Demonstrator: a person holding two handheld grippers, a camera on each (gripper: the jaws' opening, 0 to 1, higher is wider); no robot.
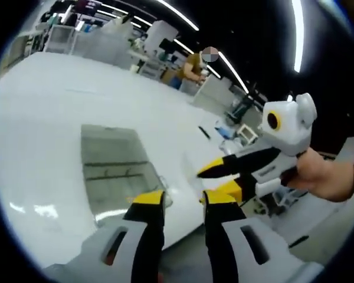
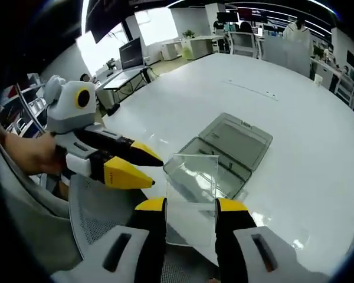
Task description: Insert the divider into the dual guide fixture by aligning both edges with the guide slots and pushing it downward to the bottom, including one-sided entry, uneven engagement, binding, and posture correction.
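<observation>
A clear, flat divider point(image 2: 191, 188) stands upright between the yellow-tipped jaws of my right gripper point(image 2: 190, 206), which is shut on its two side edges. Just beyond it, near the table's edge, a clear grey fixture box point(image 2: 230, 150) lies on the white table point(image 2: 295, 118). My left gripper point(image 2: 155, 171) comes in from the left beside the divider, apart from it. In the left gripper view the left gripper point(image 1: 184, 200) is open with nothing between its jaws. The box point(image 1: 115, 171) lies ahead on the left, and the right gripper point(image 1: 215, 180) is at the right, held by a hand.
A grey mesh chair point(image 2: 100, 218) sits below the table's near edge. A small black object point(image 1: 205, 132) lies on the table past the box. Desks with monitors point(image 2: 130, 54) and a standing person point(image 1: 194, 66) are far behind.
</observation>
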